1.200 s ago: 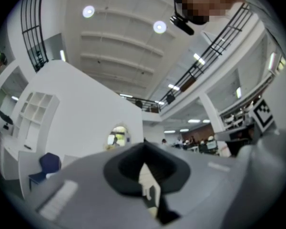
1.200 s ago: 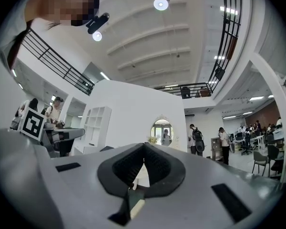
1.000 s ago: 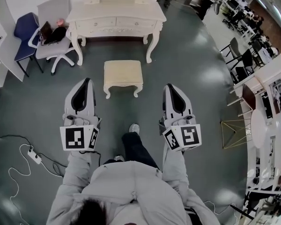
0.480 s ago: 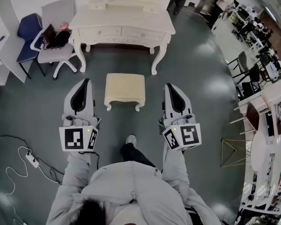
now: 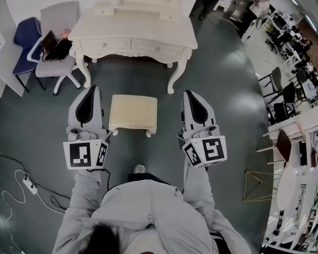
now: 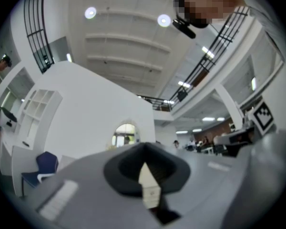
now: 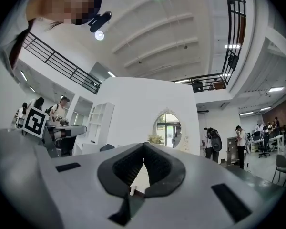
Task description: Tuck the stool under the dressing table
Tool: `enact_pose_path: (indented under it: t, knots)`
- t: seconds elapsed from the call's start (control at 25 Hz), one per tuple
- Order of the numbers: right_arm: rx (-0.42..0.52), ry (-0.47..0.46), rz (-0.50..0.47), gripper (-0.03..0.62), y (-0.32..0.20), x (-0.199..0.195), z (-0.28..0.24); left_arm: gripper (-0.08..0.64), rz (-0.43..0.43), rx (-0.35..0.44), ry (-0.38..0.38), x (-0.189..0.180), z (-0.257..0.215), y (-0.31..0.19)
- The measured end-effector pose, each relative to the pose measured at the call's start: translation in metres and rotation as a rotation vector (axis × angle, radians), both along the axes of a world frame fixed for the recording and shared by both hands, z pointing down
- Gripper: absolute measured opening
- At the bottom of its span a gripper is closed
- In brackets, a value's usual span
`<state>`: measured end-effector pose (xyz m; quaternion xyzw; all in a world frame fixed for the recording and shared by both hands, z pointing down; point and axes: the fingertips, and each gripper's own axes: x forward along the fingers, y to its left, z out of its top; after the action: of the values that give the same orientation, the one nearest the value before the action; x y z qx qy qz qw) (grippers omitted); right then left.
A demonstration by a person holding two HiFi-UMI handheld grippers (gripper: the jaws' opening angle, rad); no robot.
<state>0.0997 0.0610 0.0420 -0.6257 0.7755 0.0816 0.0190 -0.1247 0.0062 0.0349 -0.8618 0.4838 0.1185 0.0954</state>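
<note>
A cream stool (image 5: 132, 112) stands on the dark floor just in front of the white dressing table (image 5: 138, 33), outside its legs. My left gripper (image 5: 91, 89) is level with the stool's left side and my right gripper (image 5: 190, 93) is off its right side, so the stool lies between them. Neither touches it. Both are shut and hold nothing. In the left gripper view the gripper (image 6: 143, 144) points slightly upward at the table's oval mirror (image 6: 125, 133). The right gripper (image 7: 144, 144) also faces that mirror (image 7: 168, 125). The stool is hidden in both gripper views.
A grey office chair (image 5: 55, 41) with a dark bag and a blue chair (image 5: 25, 36) stand left of the table. A power strip and cable (image 5: 26, 181) lie on the floor at left. A gold wire frame (image 5: 257, 184), chairs and people are at right.
The person has walked forward. The stool and dressing table have come closer, and both grippers, still shut, have gone from short of the stool to either side of it.
</note>
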Motion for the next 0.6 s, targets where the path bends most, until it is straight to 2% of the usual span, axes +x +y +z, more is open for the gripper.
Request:
enact_pose_path:
  t: [0.24,0.6]
  knots:
    - [-0.010,0.002,-0.031,-0.011,-0.032,0.035,0.002,0.009,-0.018,-0.007,-0.003,0.036,0.001,-0.026]
    - [-0.090,-0.016,-0.060,-0.011,-0.065,0.048,0.039,0.009,-0.043,-0.069,-0.057,0.048,0.029,-0.054]
